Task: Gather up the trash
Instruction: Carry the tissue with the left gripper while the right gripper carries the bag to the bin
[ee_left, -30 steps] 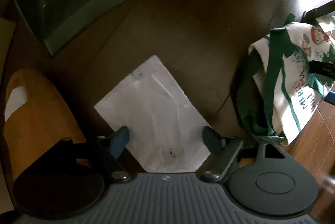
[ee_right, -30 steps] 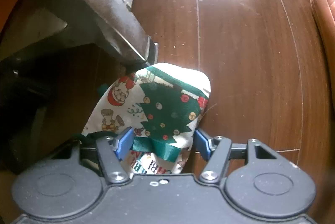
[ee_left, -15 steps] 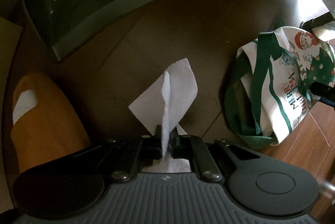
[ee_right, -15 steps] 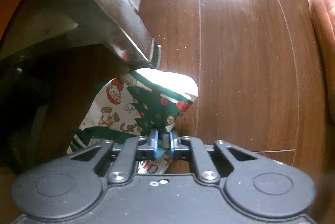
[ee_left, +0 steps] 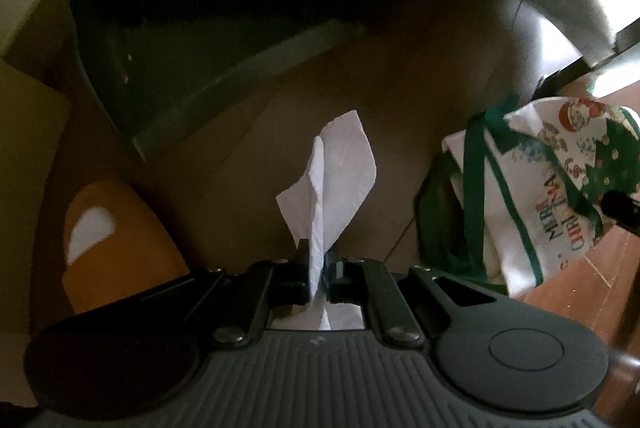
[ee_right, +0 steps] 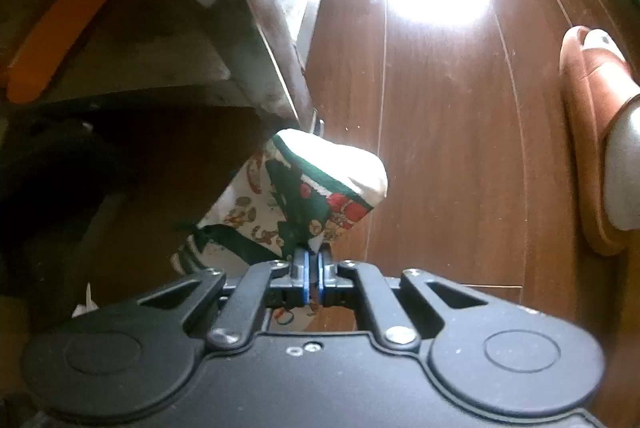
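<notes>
left wrist: looks steeply down, close over floor [ee_left: 420, 100]; right wrist: likewise | shared: Christmas bag [ee_left: 532, 196] [ee_right: 320, 188]

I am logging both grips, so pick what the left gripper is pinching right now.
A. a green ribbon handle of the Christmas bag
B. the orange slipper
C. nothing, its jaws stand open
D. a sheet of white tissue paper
D: in the left wrist view the left gripper has its jaws shut on the white tissue paper, which stands folded up between them.
</notes>
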